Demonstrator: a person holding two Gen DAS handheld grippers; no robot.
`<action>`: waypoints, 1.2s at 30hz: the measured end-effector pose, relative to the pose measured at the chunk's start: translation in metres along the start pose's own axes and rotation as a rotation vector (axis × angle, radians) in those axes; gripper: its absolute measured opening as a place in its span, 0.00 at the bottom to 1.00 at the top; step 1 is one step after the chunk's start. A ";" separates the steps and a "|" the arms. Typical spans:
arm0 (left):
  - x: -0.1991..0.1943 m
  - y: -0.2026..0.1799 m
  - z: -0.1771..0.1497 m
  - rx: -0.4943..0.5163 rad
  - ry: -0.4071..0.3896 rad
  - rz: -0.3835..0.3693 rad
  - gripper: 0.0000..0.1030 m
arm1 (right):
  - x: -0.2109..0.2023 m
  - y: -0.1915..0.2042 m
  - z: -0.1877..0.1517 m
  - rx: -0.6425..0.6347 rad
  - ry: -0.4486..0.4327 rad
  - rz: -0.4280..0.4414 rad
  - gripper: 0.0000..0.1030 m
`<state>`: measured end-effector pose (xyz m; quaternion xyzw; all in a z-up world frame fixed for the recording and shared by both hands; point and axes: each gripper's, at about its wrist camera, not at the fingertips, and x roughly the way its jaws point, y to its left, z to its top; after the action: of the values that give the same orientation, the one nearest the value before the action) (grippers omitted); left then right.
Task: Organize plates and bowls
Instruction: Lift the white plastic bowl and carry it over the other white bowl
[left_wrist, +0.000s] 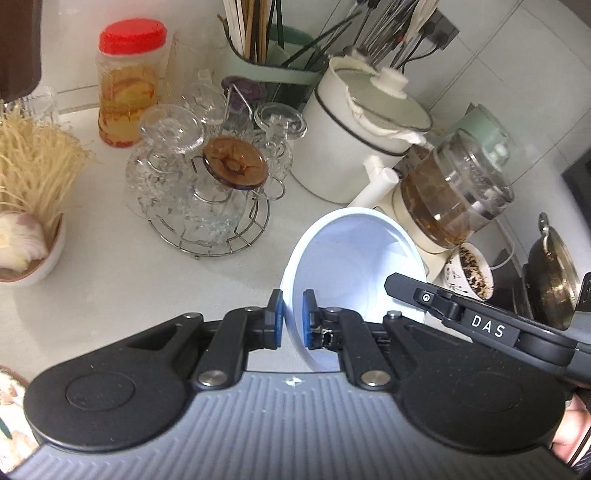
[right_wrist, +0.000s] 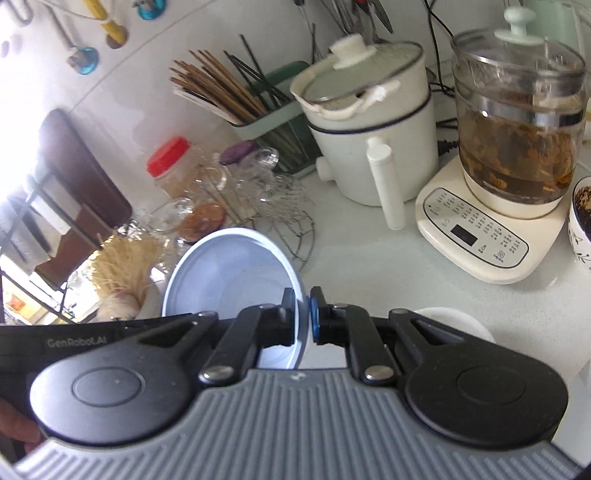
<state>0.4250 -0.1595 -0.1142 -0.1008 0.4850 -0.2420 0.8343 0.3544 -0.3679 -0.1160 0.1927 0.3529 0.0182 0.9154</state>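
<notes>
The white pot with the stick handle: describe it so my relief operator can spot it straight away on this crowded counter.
Look along the tiled back wall of the counter, between the green chopstick holder and the glass kettle. The white pot stands there, with a dark band around it. Unlike its neighbours, it has a white cylindrical handle and a glass lid with a white knob.

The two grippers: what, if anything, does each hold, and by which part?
Both hold the same white bowl by its rim. The left gripper pinches the rim on one side; the right gripper pinches the rim on the opposite side.
</notes>
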 end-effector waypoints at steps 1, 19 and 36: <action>-0.005 0.001 -0.001 0.000 -0.007 -0.005 0.10 | -0.005 0.005 -0.001 -0.003 -0.009 -0.001 0.11; -0.073 0.039 -0.025 -0.032 -0.067 -0.014 0.11 | -0.026 0.062 -0.023 -0.044 -0.024 0.026 0.11; -0.062 0.080 -0.060 -0.079 -0.003 0.095 0.11 | 0.009 0.086 -0.058 -0.092 0.114 0.044 0.11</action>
<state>0.3727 -0.0558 -0.1296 -0.1106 0.4971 -0.1825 0.8410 0.3322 -0.2674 -0.1301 0.1568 0.3991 0.0654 0.9010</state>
